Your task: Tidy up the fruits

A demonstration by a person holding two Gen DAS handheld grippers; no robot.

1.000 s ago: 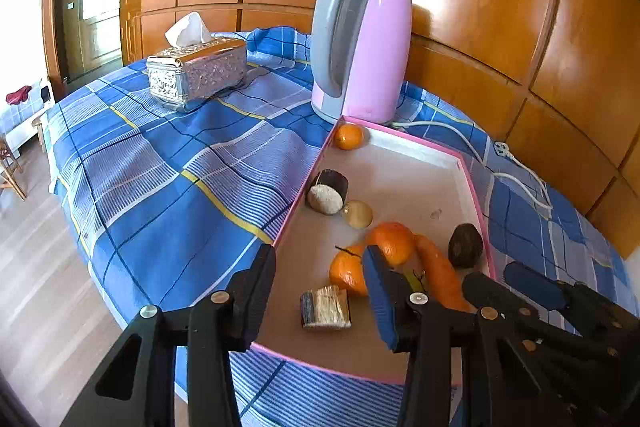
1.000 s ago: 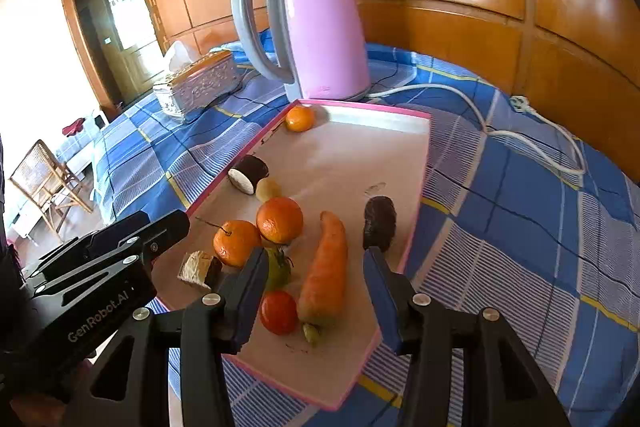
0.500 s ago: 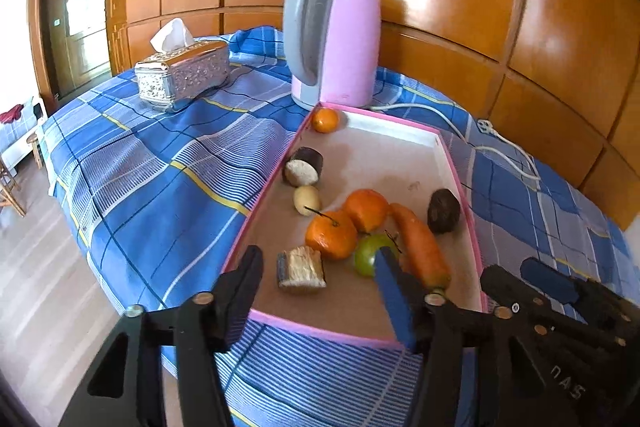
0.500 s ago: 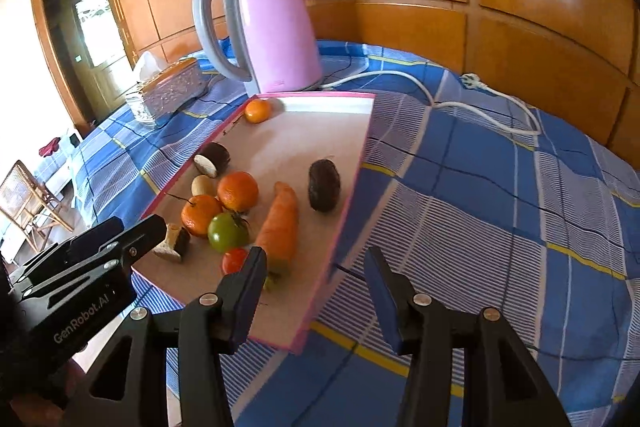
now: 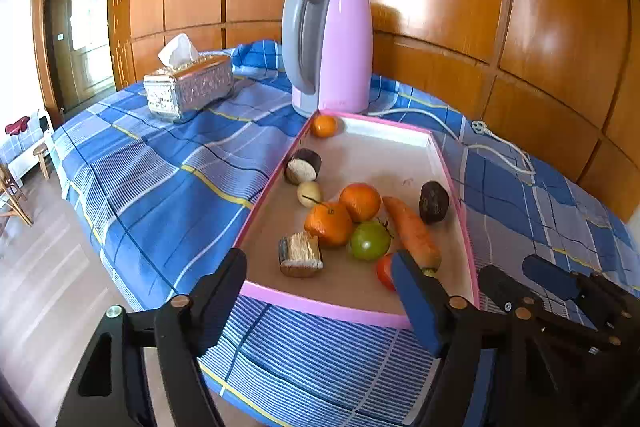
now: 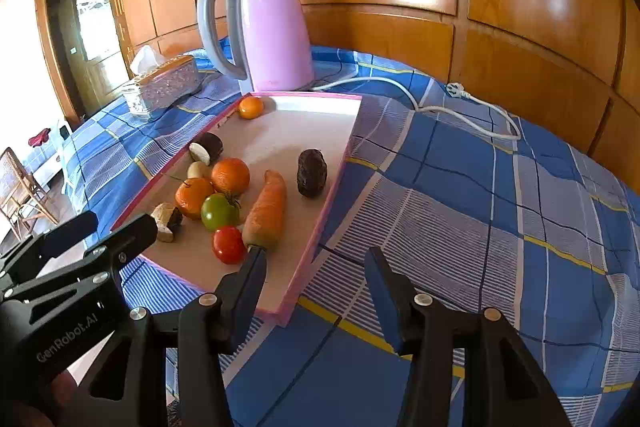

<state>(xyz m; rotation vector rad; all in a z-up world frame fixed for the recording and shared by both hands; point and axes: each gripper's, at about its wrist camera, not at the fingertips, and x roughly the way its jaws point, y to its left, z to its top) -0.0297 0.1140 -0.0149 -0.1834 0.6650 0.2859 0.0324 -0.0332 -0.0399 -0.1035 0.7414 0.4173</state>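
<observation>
A pink-rimmed tray [image 5: 320,307] on the blue checked cloth holds two oranges [image 5: 328,223], a green tomato [image 5: 370,241], a red tomato [image 6: 228,245], a carrot [image 5: 412,231] and a dark wrinkled fruit [image 5: 434,202]. It also holds a halved dark piece [image 5: 303,167], a cut brown chunk [image 5: 300,255] and a small orange [image 5: 324,126] in the far corner. My left gripper [image 5: 320,269] hovers at the tray's near edge, its jaws opening with nothing between them. My right gripper [image 6: 315,259] hangs open and empty over the tray's near right corner [image 6: 288,319].
A pink kettle [image 5: 332,51] stands behind the tray, its white cord [image 6: 460,111] trailing across the cloth to the right. A silver tissue box [image 5: 188,87] sits at the back left. The table edge drops to the floor on the left.
Both grippers have drawn back from the tray toward its near edge. The left jaws have spread wider. The right view has swung right, over more of the cloth.
</observation>
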